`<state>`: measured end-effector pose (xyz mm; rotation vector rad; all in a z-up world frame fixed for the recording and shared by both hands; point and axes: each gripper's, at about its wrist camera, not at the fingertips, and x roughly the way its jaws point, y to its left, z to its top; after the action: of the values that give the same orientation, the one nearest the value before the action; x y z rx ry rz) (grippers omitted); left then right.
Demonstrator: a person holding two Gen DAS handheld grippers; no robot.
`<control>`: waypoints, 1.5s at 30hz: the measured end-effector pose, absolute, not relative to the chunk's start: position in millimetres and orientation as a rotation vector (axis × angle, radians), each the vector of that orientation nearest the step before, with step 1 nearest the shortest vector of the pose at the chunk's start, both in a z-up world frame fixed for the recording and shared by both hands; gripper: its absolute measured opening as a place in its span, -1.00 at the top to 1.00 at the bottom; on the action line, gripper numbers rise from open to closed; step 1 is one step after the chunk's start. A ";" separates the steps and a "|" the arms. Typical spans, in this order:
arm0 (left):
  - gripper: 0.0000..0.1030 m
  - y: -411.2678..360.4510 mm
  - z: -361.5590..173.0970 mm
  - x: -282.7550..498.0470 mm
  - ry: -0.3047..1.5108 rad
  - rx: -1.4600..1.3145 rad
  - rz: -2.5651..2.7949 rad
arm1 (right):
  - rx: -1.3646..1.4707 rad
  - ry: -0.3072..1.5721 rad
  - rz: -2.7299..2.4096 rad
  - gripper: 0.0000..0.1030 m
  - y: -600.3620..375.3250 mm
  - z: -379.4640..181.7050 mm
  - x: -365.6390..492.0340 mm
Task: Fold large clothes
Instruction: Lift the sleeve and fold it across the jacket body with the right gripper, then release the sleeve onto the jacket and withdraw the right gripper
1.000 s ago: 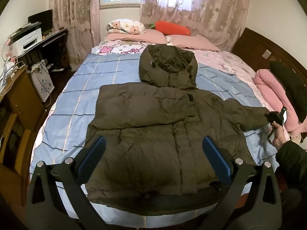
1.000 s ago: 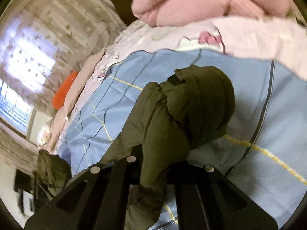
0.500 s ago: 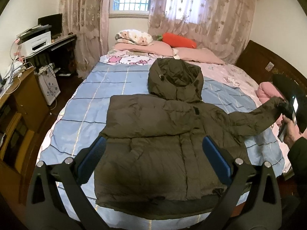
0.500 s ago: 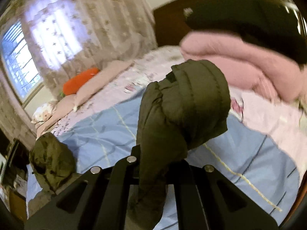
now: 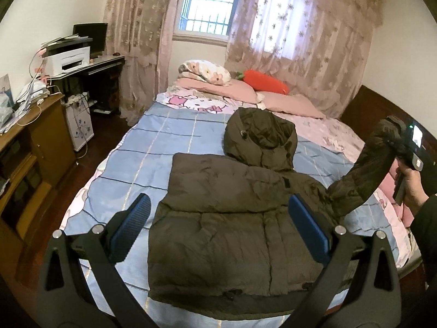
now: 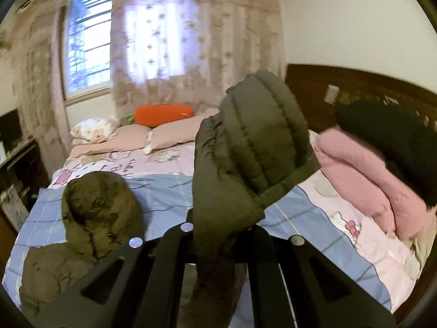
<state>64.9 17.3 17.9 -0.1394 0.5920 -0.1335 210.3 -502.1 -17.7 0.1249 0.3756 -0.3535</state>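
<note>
An olive-green hooded puffer jacket (image 5: pixel 235 218) lies flat on the blue checked bedspread (image 5: pixel 153 158), its hem toward the near edge of the bed and its hood (image 5: pixel 259 139) spread out toward the pillows; the body of the coat looks smooth, with its left side folded to a straight edge. The jacket's right sleeve (image 5: pixel 366 169) is lifted clear of the bed, rising at a slant toward the right edge of the left wrist view, where the right gripper (image 5: pixel 401 142) holds its end with a hand (image 5: pixel 409 186) on the handle below; in the right wrist view the cuff (image 6: pixel 254 142) bulges up and forward from between the right gripper's fingers (image 6: pixel 174 246), which are clamped tight on the padded fabric, the rest of the sleeve hanging down through them.

The left gripper (image 5: pixel 218 229) hovers above the lower half of the jacket with its blue-padded fingers (image 5: pixel 131 227) wide apart and nothing between them.

At the head of the bed lie pink pillows (image 5: pixel 218 88), a floral pillow (image 5: pixel 204 72) and an orange carrot-shaped cushion (image 5: pixel 266 82); a folded pink quilt (image 6: pixel 363 169) sits on the right side of the bed with a dark garment (image 6: pixel 390 136) on top of it; a desk with a white printer (image 5: pixel 68 60) stands at the left wall.
</note>
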 end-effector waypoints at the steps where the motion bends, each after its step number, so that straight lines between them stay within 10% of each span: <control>1: -0.96 20.1 18.7 64.0 0.589 -0.144 -0.132 | 0.097 0.379 -0.348 0.93 -487.9 -16.0 215.3; 34: -0.96 68.6 21.2 59.2 0.594 -0.207 -0.113 | -0.338 0.653 -0.089 0.86 -137.2 -177.7 311.5; 37: -0.96 74.3 20.1 61.1 0.597 -0.219 -0.099 | -0.272 0.689 -0.074 0.41 -136.2 -184.1 315.7; 40: -0.96 76.2 18.6 63.7 0.600 -0.227 -0.091 | -0.273 0.693 -0.042 -0.97 -125.6 -190.2 313.4; 45: -0.96 74.3 20.0 62.7 0.590 -0.226 -0.090 | -0.190 0.621 0.125 -0.97 -112.5 -160.9 281.5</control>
<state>62.7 74.3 20.0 -0.2256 0.5897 -0.0903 281.5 -112.5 -161.0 -0.1899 0.6213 0.1254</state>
